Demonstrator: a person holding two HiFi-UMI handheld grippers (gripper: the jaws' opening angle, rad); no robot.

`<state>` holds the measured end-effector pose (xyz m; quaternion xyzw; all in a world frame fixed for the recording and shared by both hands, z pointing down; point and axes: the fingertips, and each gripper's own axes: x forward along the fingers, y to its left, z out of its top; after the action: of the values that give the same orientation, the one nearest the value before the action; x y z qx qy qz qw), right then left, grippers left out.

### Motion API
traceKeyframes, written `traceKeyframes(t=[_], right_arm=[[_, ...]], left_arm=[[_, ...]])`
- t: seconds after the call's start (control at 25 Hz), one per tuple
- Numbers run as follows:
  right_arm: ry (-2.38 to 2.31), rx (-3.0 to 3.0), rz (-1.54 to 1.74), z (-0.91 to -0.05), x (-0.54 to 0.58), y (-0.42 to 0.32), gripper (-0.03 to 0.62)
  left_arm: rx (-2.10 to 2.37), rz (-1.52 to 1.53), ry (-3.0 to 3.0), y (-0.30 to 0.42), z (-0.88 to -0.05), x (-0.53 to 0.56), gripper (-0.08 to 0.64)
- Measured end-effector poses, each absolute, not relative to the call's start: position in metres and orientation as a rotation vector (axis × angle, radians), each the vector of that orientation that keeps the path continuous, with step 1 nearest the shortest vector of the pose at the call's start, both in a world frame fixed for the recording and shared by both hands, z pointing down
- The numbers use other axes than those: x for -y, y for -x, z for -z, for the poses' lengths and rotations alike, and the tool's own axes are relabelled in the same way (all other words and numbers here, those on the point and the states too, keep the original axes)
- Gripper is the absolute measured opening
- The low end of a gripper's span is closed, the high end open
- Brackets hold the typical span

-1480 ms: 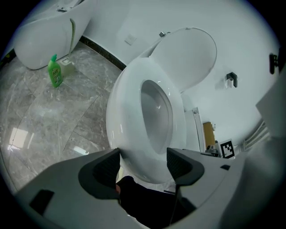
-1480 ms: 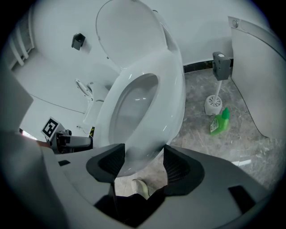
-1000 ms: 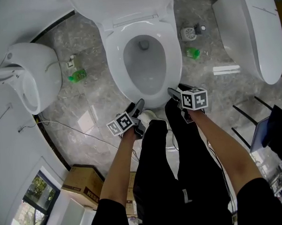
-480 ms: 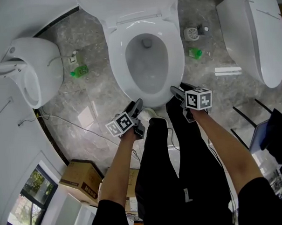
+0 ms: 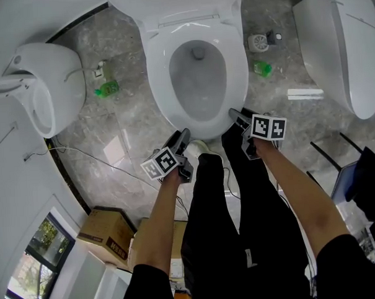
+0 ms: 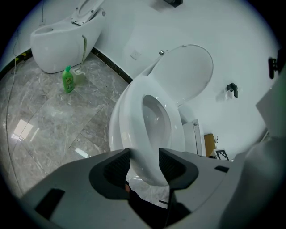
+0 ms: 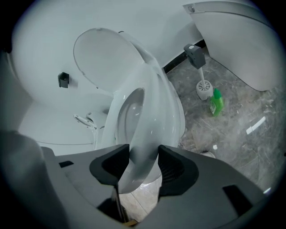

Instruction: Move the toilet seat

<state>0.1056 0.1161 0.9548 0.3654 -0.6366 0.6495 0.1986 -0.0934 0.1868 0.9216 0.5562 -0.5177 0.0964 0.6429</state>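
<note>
Fingers point(image 6: 111, 167) on both grippers have just been closing and now pinch the front rim of the toilet seat point(image 6: 134, 112). On the marble floor point(image 5: 118, 130) stands the toilet point(image 5: 237, 81), lid point(image 6: 183, 74) upright, seat down over the bowl. The left gripper point(image 5: 182, 140) grips the front's left side and the right gripper point(image 5: 234, 116) its right, so the lift looks ready to start.
</note>
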Motion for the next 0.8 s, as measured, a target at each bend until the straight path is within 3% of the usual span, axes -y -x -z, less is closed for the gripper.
traceKeyframes(t=[0.8], right_arm=[[-1.009,1.722,-1.942,-0.955,-0.115,-0.109,0.187]], left_arm=[[1.175,-0.107,-1.16,0.073,-0.952,-0.193,0.271]])
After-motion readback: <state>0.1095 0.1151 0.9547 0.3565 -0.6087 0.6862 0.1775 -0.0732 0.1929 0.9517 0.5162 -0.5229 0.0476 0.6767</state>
